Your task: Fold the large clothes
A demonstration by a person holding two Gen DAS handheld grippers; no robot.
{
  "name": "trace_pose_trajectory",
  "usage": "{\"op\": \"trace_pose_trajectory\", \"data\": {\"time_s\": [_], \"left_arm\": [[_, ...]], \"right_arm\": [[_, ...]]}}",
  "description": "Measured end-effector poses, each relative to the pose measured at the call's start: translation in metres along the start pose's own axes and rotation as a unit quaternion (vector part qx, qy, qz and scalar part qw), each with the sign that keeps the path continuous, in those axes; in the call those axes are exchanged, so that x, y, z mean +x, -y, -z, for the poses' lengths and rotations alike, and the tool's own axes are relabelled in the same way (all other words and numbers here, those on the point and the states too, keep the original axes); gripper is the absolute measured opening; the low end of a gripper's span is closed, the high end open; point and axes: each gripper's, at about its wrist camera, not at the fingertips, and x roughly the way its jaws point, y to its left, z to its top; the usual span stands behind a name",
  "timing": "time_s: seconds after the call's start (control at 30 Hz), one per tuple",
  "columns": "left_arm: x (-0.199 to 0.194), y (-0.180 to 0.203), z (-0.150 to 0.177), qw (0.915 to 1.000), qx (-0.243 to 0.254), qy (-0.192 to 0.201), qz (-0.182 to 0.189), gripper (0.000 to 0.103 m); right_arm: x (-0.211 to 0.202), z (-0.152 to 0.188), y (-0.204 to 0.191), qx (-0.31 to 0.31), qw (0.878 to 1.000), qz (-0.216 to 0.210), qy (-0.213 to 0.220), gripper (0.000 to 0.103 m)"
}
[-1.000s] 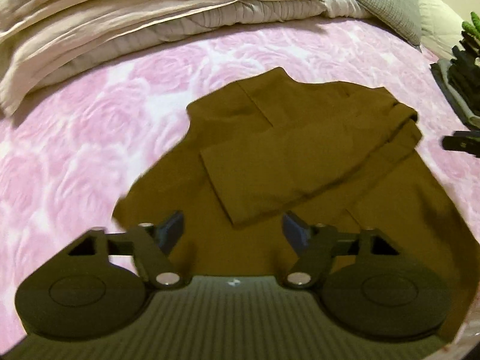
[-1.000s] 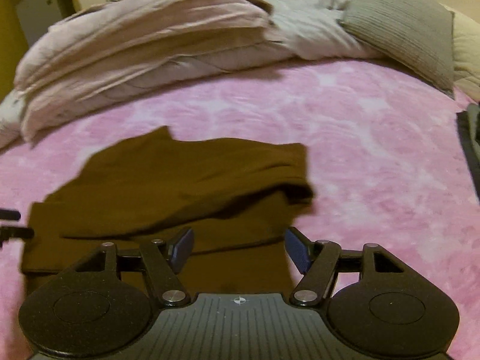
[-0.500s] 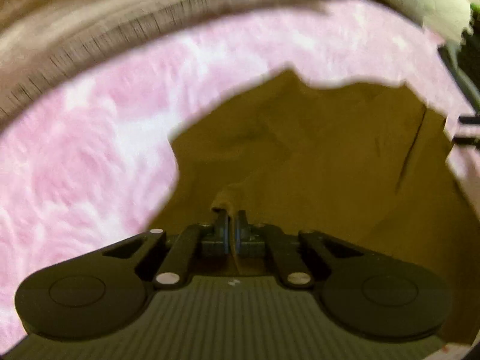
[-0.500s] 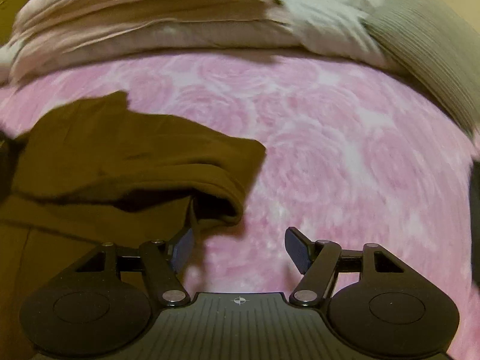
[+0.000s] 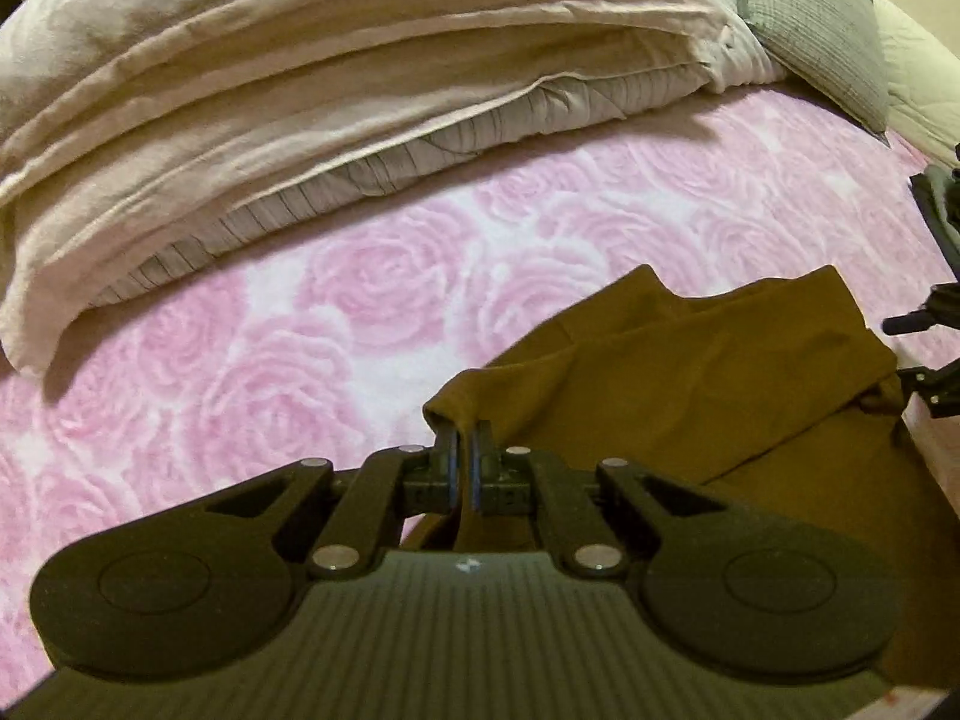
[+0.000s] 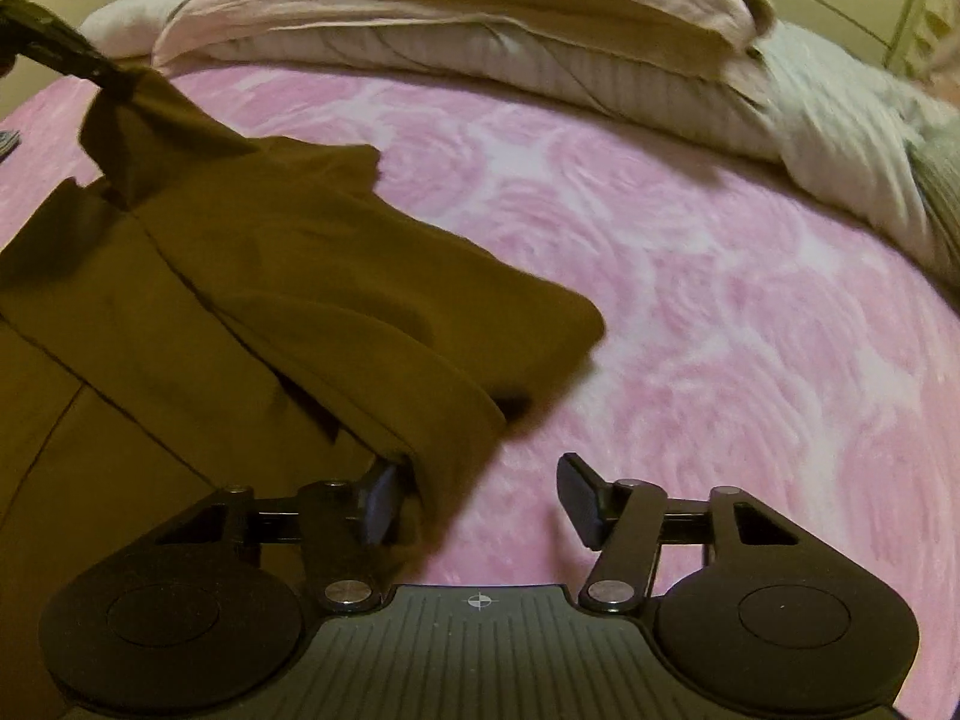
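Note:
A large brown garment (image 5: 720,390) lies partly folded on the pink rose-patterned bed cover (image 5: 300,330). My left gripper (image 5: 462,462) is shut on the garment's near left edge, with a pinch of cloth bunched up between its fingers. In the right wrist view the garment (image 6: 270,300) fills the left half, and its top left corner hangs raised from the left gripper (image 6: 66,48). My right gripper (image 6: 480,498) is open at the garment's right folded edge. The cloth touches its left finger (image 6: 381,501), and its right finger is over the bare cover. The right gripper (image 5: 921,354) also shows at the left view's right edge.
A thick folded beige duvet (image 5: 300,90) lies across the back of the bed, with a grey pillow (image 5: 822,30) at the back right. A dark stack of clothes (image 5: 942,210) sits at the right edge. The pink cover (image 6: 720,300) spreads to the right of the garment.
My left gripper has shut on the garment's edge and lifted it. My right gripper has moved right to the garment's folded edge and stays open.

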Motion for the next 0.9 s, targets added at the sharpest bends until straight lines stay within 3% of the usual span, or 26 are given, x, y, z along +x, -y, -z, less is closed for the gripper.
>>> {"op": "trace_pose_trajectory", "data": {"time_s": [0.03,0.07,0.1,0.13,0.17,0.33,0.4,0.57,0.67,0.8,0.83,0.9], "left_arm": [[0.002,-0.002,0.000,1.0000,-0.004,0.000,0.000,0.002],[0.003,-0.003,0.000,1.0000,-0.006,0.000,-0.001,0.002],[0.003,-0.004,0.001,0.9999,-0.008,-0.002,-0.007,0.002],[0.003,-0.006,0.003,0.9998,-0.010,-0.006,-0.013,0.002],[0.005,-0.010,0.006,0.9996,-0.014,-0.016,-0.019,0.002],[0.011,-0.014,0.020,0.9950,0.003,-0.098,-0.020,0.008],[0.004,-0.008,0.016,0.9946,0.017,-0.100,-0.024,0.012],[-0.001,0.033,-0.025,0.9948,0.068,-0.076,0.003,0.023],[0.016,0.075,-0.059,0.9914,0.102,-0.060,0.056,0.032],[0.055,0.147,-0.096,0.9759,0.155,-0.050,0.146,0.043],[0.069,0.166,-0.104,0.9698,0.167,-0.052,0.170,0.043],[0.095,0.199,-0.113,0.9593,0.190,-0.062,0.200,0.043]], "right_arm": [[0.002,-0.001,0.000,-0.004,1.000,-0.002,0.001,0.054],[0.003,-0.001,-0.001,-0.011,1.000,-0.004,0.002,0.046],[0.004,-0.002,-0.002,-0.020,1.000,-0.002,0.000,0.020],[0.004,-0.001,-0.005,-0.032,0.999,0.010,-0.005,0.006],[0.002,0.001,-0.008,-0.039,0.999,0.019,-0.005,0.002],[-0.009,0.015,-0.024,-0.044,0.998,0.037,-0.012,0.002],[-0.011,0.017,-0.030,-0.051,0.998,0.047,-0.012,0.002],[-0.020,0.024,-0.026,0.015,0.999,0.047,-0.009,0.003],[-0.027,0.031,-0.024,0.038,0.998,0.047,-0.004,0.002],[-0.037,0.040,-0.018,0.080,0.995,0.052,0.014,0.004],[-0.039,0.041,-0.017,0.085,0.995,0.055,0.019,0.006],[-0.040,0.043,-0.016,0.097,0.993,0.060,0.032,0.024]]}}
